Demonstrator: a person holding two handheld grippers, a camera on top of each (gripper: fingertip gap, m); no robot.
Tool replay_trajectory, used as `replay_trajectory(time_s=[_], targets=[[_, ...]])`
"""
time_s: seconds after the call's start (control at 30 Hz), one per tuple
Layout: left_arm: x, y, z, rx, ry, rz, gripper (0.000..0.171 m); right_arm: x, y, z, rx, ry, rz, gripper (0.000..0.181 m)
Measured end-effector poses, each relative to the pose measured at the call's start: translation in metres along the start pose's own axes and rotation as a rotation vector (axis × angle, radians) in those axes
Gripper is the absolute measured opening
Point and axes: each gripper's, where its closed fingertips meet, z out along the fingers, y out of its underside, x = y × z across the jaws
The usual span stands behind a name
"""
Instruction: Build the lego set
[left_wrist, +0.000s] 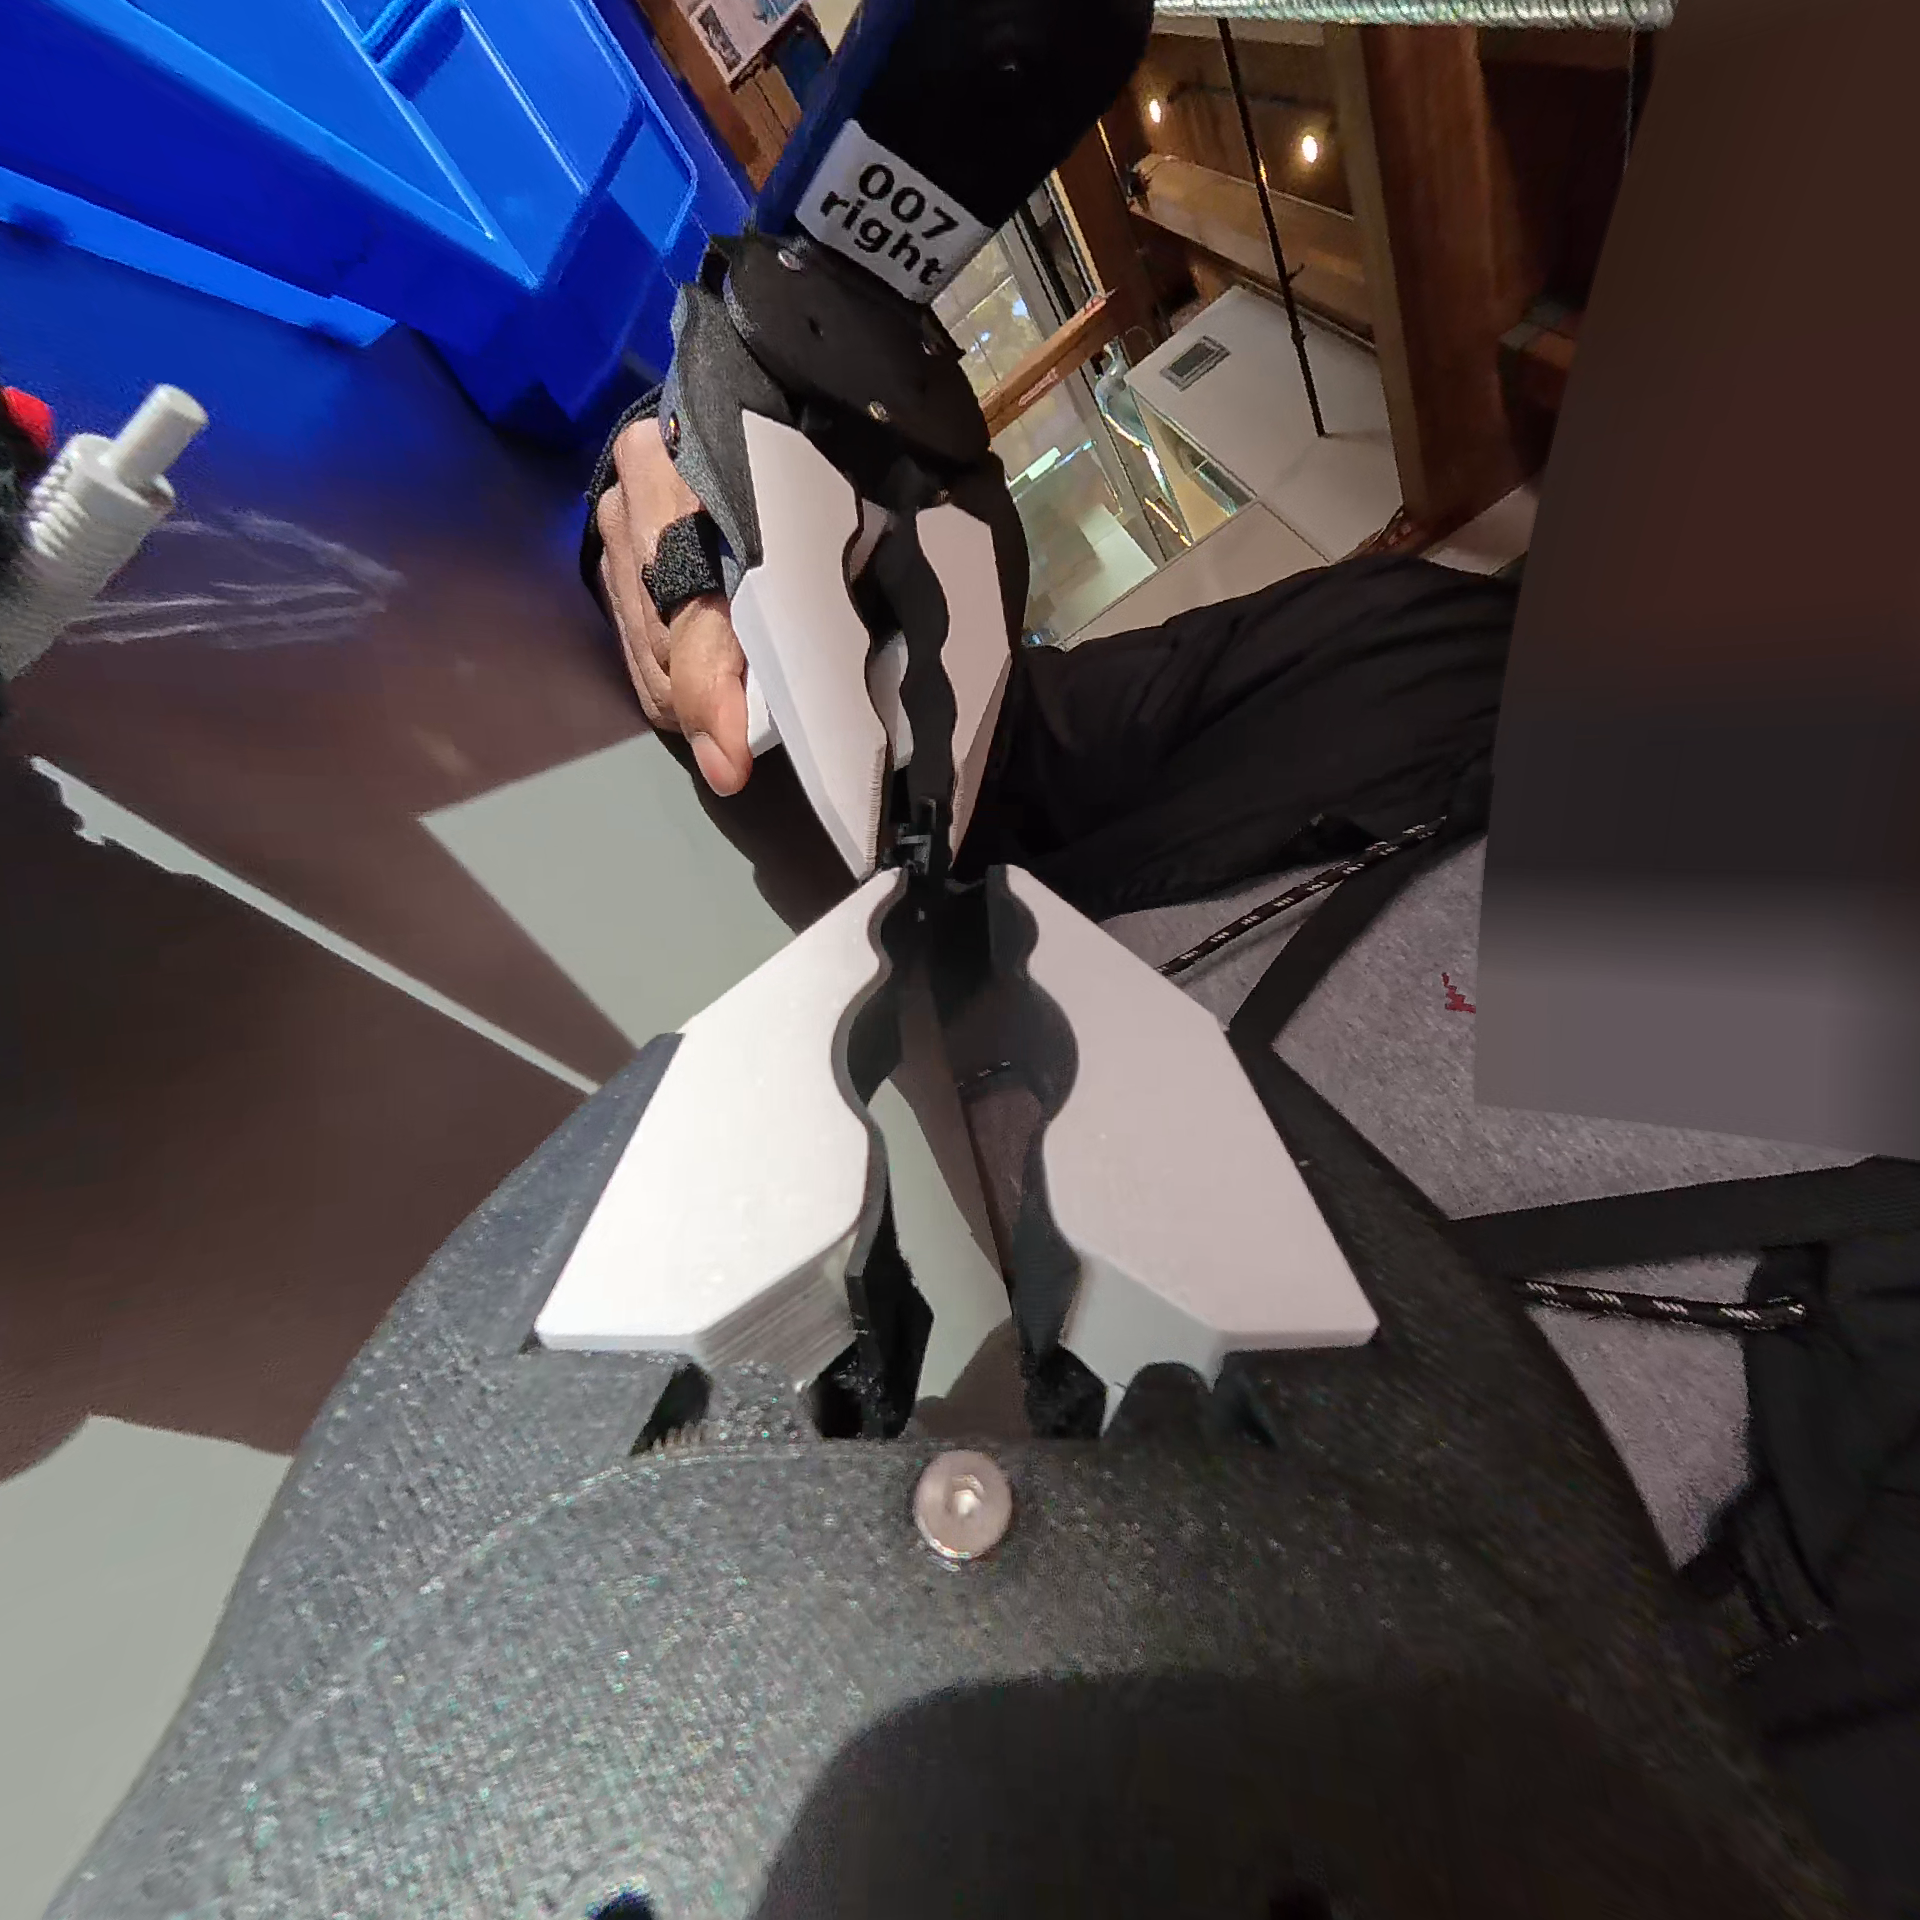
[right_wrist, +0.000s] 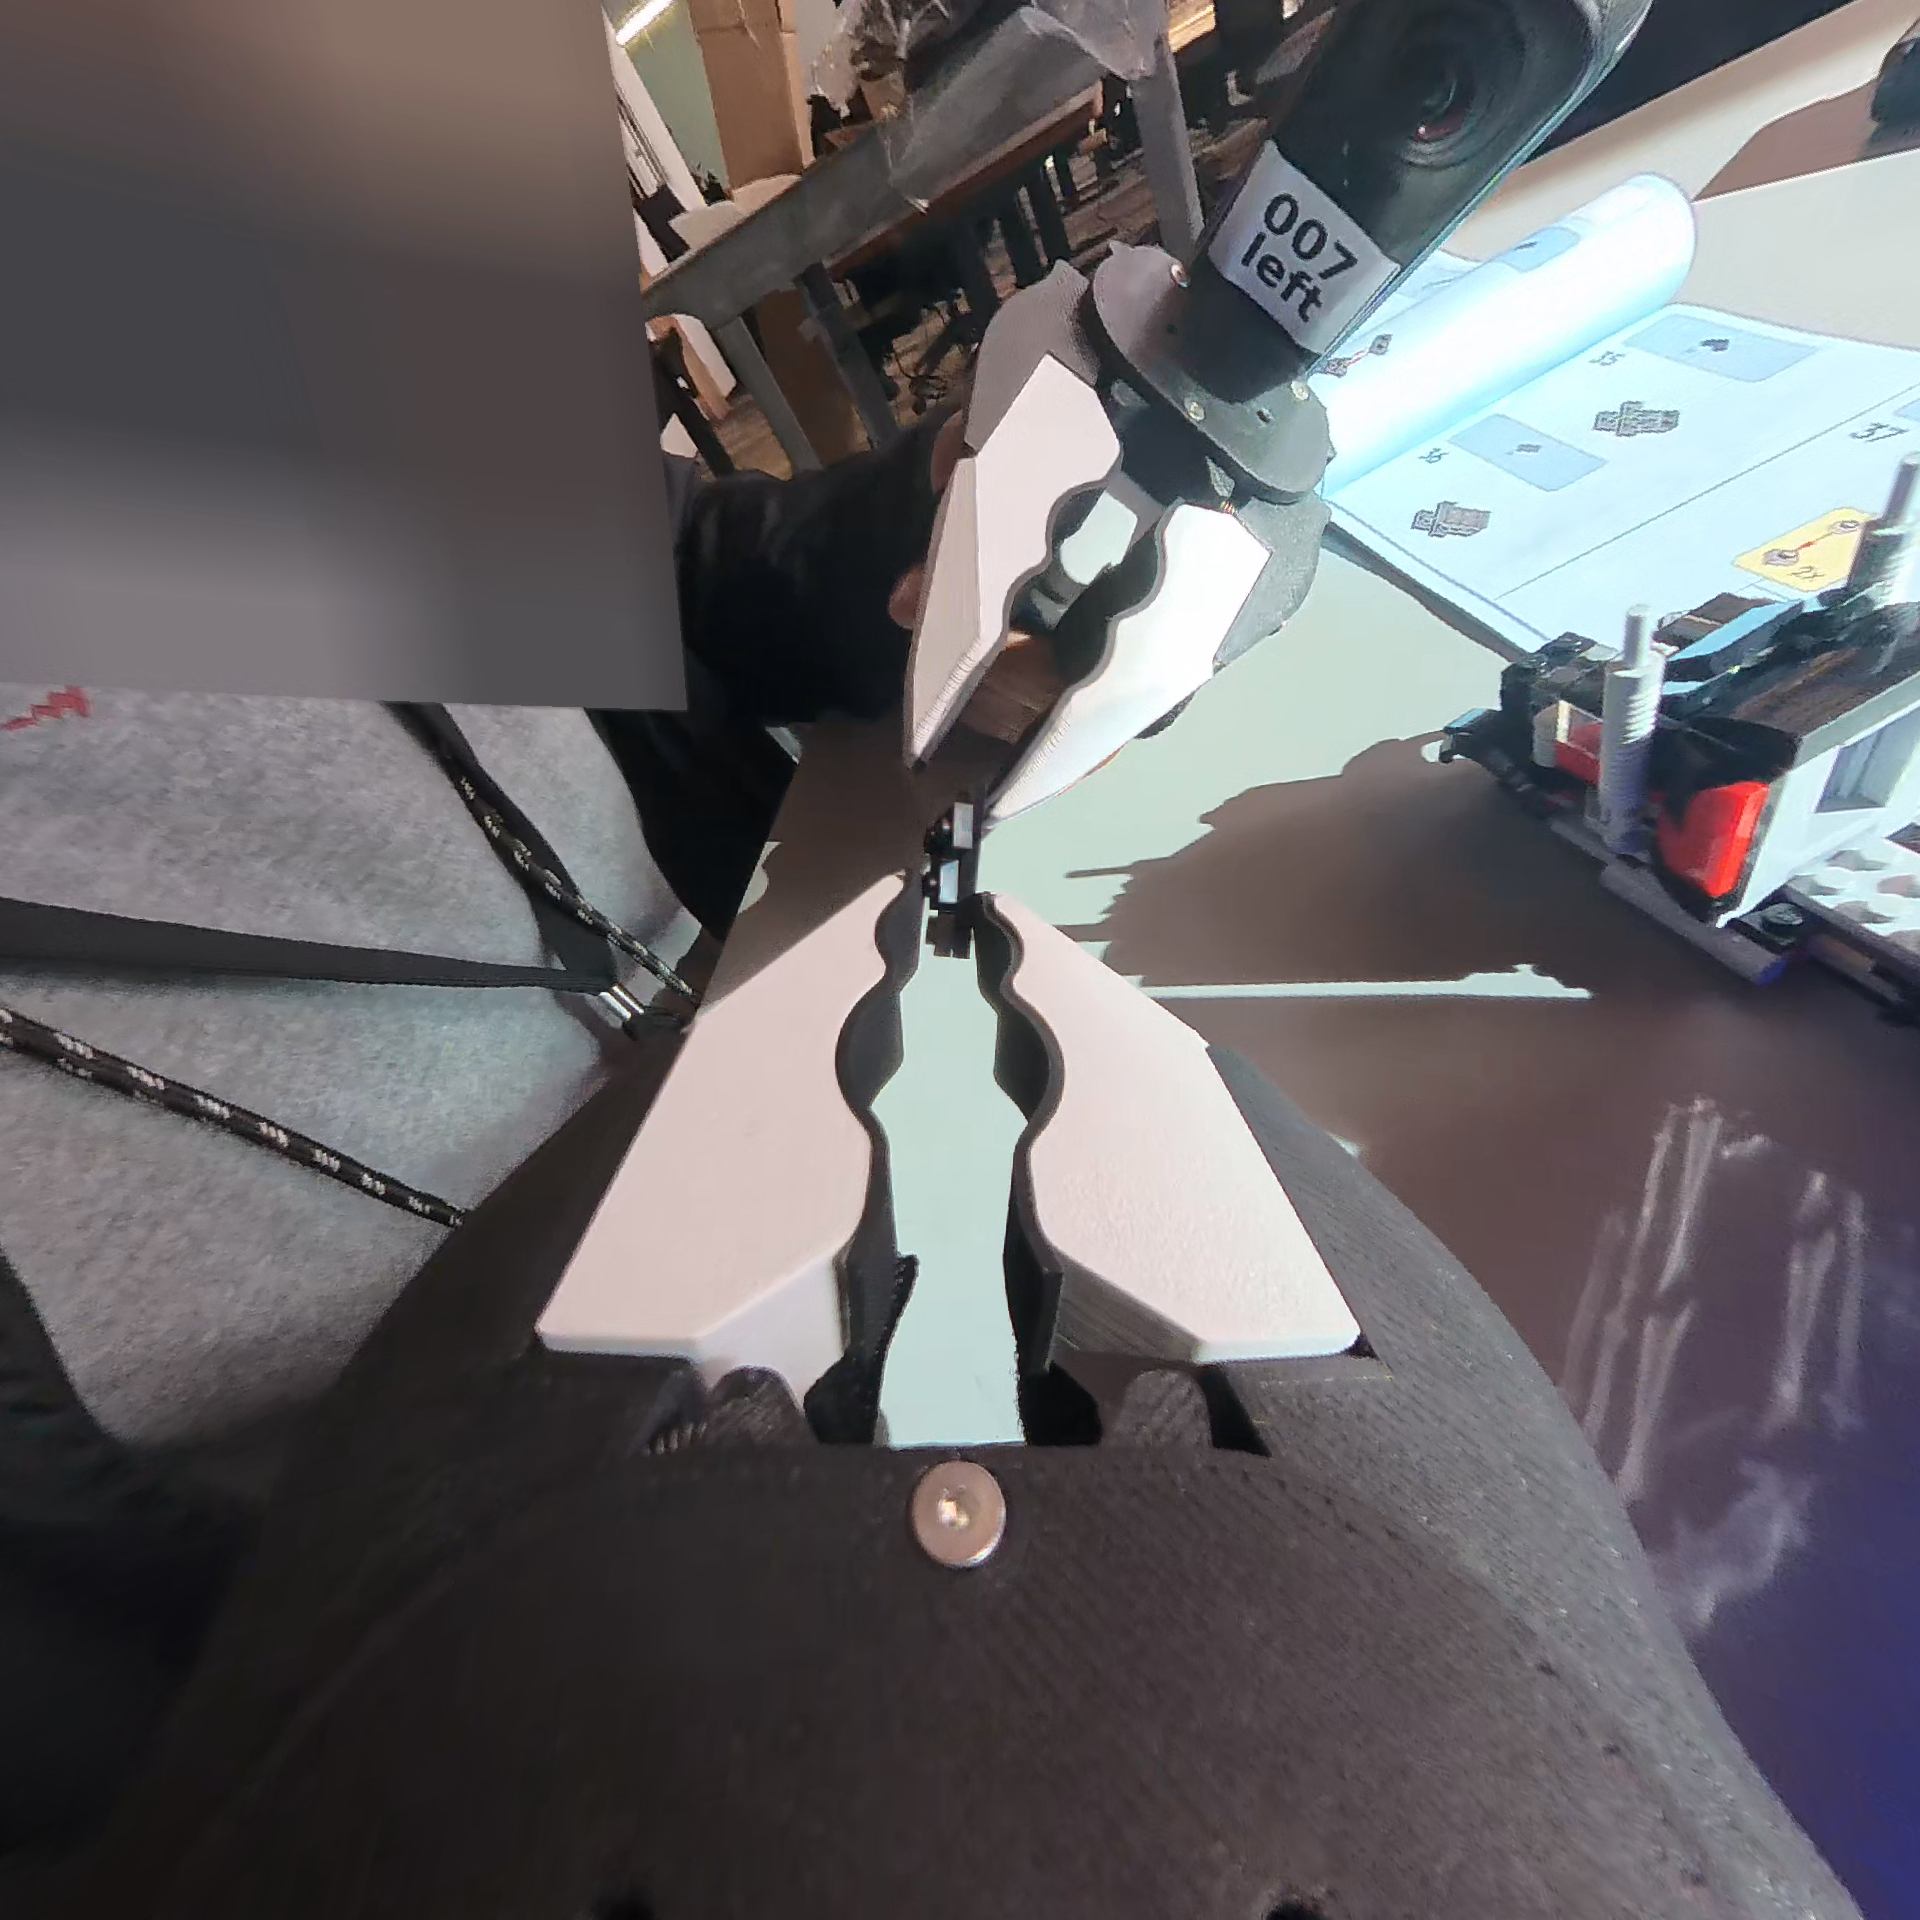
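Left wrist view: the left hand-held gripper (left_wrist: 940, 883) is clamping a small black piece (left_wrist: 918, 844), tip to tip with the right hand-held gripper (left_wrist: 902, 831).

Right wrist view: the right hand-held gripper (right_wrist: 951, 904) is pinching the piece (right_wrist: 951, 883) above the surface (right_wrist: 1299, 935), near the model (right_wrist: 1714, 790). Misaligned pressing may flick it away.

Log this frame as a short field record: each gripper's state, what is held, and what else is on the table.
left gripper: shut on small black lego piece
right gripper: shut on the same small black lego piece, tip to tip with the left
height: piece held in the air above the table
partly built lego model: on the table, untouched
instruction booklet: open behind the model
blue bins: at the table's far side
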Motion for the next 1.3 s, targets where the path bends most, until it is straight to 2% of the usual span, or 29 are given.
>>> replay_trajectory(time_s=[0.3, 0.47, 1.3], targets=[[-0.013, 0.01, 0.009, -0.068, -0.099, 0.029, 0.023, 0.003, 0.0, 0.002, -0.003, 0.03, -0.005, 0.01], [-0.017, 0.016, 0.014, -0.107, -0.131, 0.046, 0.015, 0.004, 0.004, 0.004, -0.026, 0.036, -0.004, 0.009], [-0.01, 0.008, 0.01, -0.058, -0.078, 0.042, 0.009, 0.005, -0.003, 0.0, 0.022, 0.03, -0.029, 0.015]])
